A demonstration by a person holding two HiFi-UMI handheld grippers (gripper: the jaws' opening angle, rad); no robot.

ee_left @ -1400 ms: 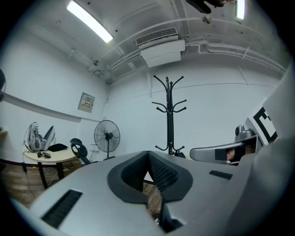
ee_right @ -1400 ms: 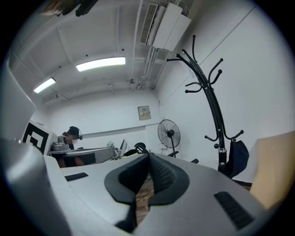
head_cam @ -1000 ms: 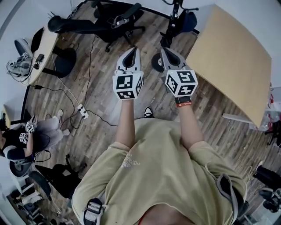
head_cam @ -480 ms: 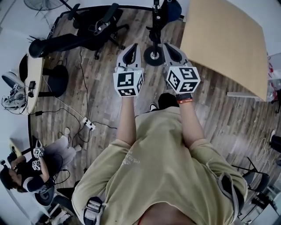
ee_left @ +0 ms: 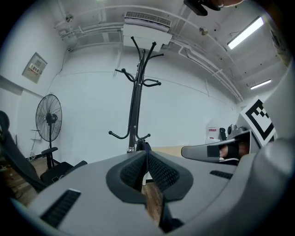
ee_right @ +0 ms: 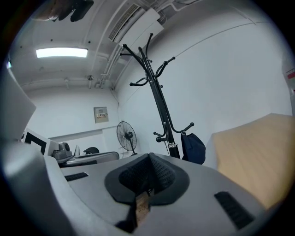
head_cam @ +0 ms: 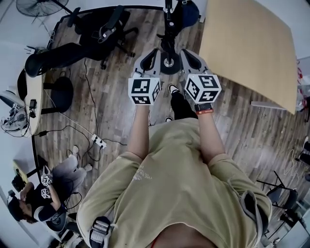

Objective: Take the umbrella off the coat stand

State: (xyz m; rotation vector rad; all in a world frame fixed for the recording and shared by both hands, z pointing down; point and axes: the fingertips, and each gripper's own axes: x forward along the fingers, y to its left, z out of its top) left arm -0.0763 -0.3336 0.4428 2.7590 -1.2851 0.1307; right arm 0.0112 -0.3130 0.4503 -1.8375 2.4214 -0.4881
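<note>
1. Jaws of the left gripper (ee_left: 146, 154) and the right gripper (ee_right: 148, 159) are both pressed together, with nothing between them.
2. Coat stand (head_cam: 169, 67) rises straight ahead, its round base just beyond both gripper tips.
3. Dark blue umbrella (ee_right: 193, 147) hangs from a low hook on the stand's right side, near the table (head_cam: 252, 43) edge.
4. Bare wood floor (head_cam: 116, 97) lies open left of the base, and office chairs (head_cam: 104, 29) stand farther left.

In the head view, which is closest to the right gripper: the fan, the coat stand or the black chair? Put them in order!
From the right gripper:
1. coat stand, right beside it, on its left.
2. black chair, farther left.
3. fan, far top-left corner.
</note>
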